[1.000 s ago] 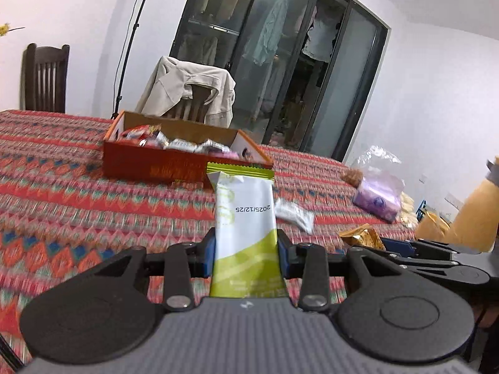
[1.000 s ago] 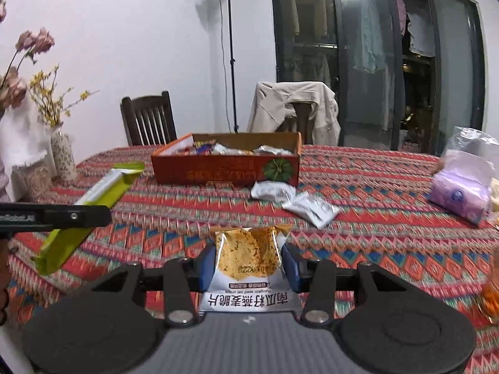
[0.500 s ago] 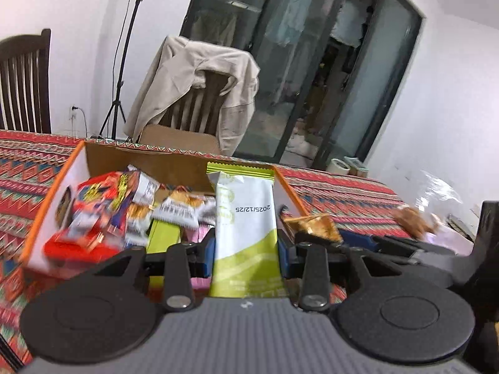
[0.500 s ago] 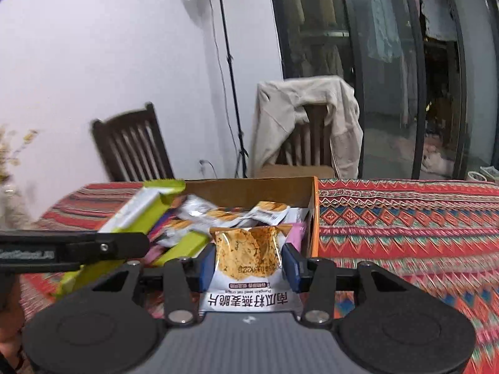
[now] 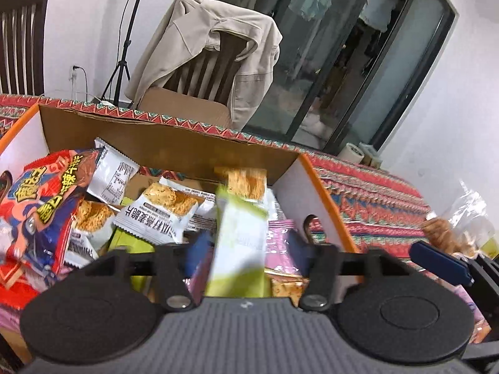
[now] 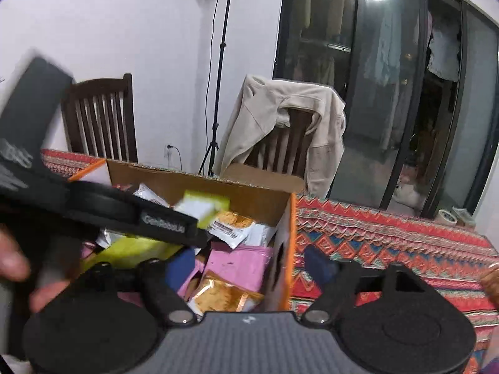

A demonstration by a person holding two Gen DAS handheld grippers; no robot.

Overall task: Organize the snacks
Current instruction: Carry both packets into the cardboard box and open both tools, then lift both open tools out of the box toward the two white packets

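An orange cardboard box (image 5: 168, 143) full of snack packets fills the left wrist view. My left gripper (image 5: 249, 249) hovers over its right part, jaws opening. A blurred green-and-white packet (image 5: 240, 240) sits loose between the blue fingers, which do not press on it. My right gripper (image 6: 249, 265) is also opening and straddles the box's right wall (image 6: 290, 233). Nothing is between its fingers. A golden pumpkin-crisp packet (image 6: 224, 293) lies in the box just below it. In the right wrist view the left gripper (image 6: 168, 227) crosses from the left with the green-and-white packet (image 6: 202, 205) at its tip.
A red patterned tablecloth (image 6: 389, 243) covers the table right of the box. A clear bag of snacks (image 5: 458, 221) lies at the far right. Behind the table stand a chair draped with a beige jacket (image 6: 280, 124), a dark wooden chair (image 6: 99, 118) and a tripod stand (image 6: 218, 93).
Both grippers moved forward from the open table to above the box. Both then opened; the green-and-white packet is slipping free, and the golden packet dropped into the box.
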